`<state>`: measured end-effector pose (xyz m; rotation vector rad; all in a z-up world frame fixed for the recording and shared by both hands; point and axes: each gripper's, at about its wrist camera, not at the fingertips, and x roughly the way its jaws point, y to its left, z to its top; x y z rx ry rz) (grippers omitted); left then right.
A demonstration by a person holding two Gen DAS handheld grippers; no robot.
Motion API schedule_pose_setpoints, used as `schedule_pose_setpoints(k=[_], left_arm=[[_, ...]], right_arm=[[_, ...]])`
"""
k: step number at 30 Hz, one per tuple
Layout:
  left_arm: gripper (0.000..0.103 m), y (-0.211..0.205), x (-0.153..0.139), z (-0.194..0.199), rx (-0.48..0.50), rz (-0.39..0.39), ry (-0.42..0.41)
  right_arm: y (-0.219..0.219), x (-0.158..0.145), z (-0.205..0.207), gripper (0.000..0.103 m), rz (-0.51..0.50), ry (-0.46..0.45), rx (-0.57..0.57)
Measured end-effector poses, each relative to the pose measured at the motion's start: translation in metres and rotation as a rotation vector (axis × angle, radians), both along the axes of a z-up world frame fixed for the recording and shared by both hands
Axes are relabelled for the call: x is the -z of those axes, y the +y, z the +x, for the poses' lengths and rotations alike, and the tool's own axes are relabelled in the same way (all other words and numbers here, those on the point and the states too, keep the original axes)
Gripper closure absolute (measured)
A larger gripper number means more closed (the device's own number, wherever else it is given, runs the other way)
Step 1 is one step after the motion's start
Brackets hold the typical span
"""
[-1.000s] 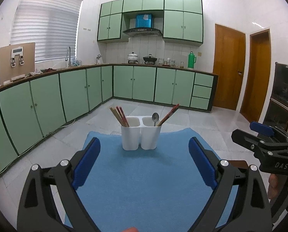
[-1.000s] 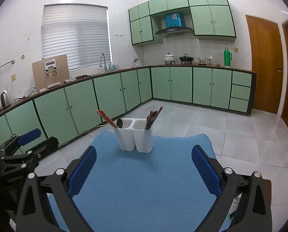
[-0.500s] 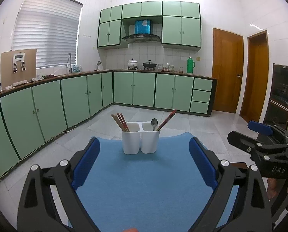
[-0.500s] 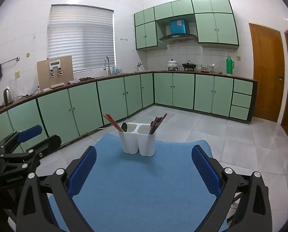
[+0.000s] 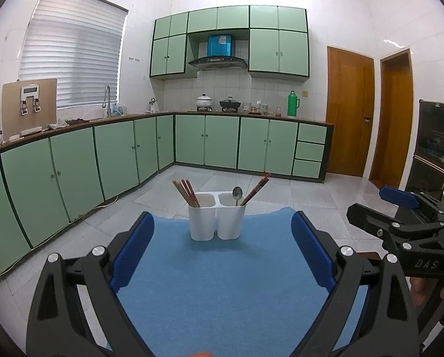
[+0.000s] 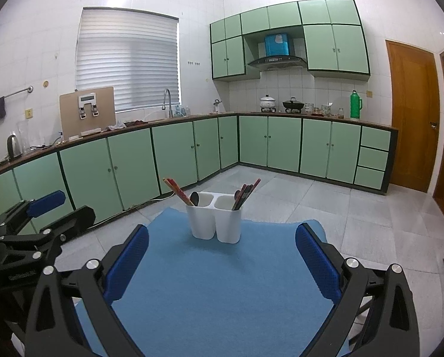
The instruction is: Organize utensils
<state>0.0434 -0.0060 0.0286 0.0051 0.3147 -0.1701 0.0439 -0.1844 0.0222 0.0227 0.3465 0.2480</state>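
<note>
My left claw (image 5: pixel 222 255) and right claw (image 6: pixel 222 261), both spread (empty), face utensil holder (image 5: pixel 216 220) straight ahead; chopsticks (image 5: pixel 186 192) lean upright-ish.

White utensil holder (image 6: pixel 216 219) stands on blue mat (image 6: pixel 222 282); gripper (image 6: pixel 222 255) empty.

A plain white two-compartment plastic utensil holder (image 5: pixel 216 219) stands on a plain blue felt mat (image 5: pixel 222 282). Reddish-brown wooden chopsticks (image 5: pixel 186 192) and a silver metal spoon (image 5: pixel 237 194) rise from it. The black-framed left gripper (image 5: pixel 222 239) and right gripper (image 6: pixel 222 251) carry dimpled blue finger pads (image 6: pixel 318 260).
</note>
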Motion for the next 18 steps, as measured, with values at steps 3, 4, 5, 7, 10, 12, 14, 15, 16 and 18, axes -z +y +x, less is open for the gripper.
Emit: schedule_pose_setpoints(k=[3,4,5,7,10,12,14,15,16,18], left_arm=[[0.012,0.0003,-0.0005,-0.0009,-0.001,0.001,-0.002],[0.012,0.0002,-0.0004,-0.0011,-0.001,0.001,-0.002],[0.012,0.0001,-0.0004,-0.0011,-0.002,0.001,-0.002],[0.012,0.0004,-0.0004,-0.0013,-0.001,0.000,-0.002],[0.012,0.0003,-0.0008,-0.0018,-0.001,0.002,-0.003],[0.012,0.0002,-0.0015,-0.0018,-0.002,0.003,-0.004],[0.012,0.0000,-0.0019,-0.0020,-0.003,0.002,-0.005],[0.012,-0.0001,-0.0019,-0.0021,-0.003,0.003,-0.005],[0.012,-0.0001,-0.0020,-0.0018,-0.004,0.004,-0.004],[0.012,0.0004,-0.0019,-0.0018,-0.003,0.002,-0.004]], right_arm=[[0.0006,-0.0003,0.0002,0.006,0.002,0.000,0.000],[0.0008,-0.0007,-0.0001,0.006,0.002,-0.001,-0.001],[0.0009,-0.0009,-0.0004,0.006,0.003,-0.002,-0.001],[0.0011,-0.0010,-0.0009,0.006,0.003,-0.002,-0.001],[0.0010,-0.0010,-0.0011,0.006,0.004,-0.002,-0.001],[0.0012,-0.0010,-0.0010,0.006,0.005,-0.001,-0.001],[0.0009,-0.0011,-0.0014,0.006,0.004,-0.001,0.000],[0.0011,-0.0012,-0.0014,0.006,0.004,-0.001,0.001],[0.0007,-0.0011,-0.0014,0.006,0.005,-0.001,0.000],[0.0008,-0.0016,-0.0016,0.006,0.007,-0.001,0.001]])
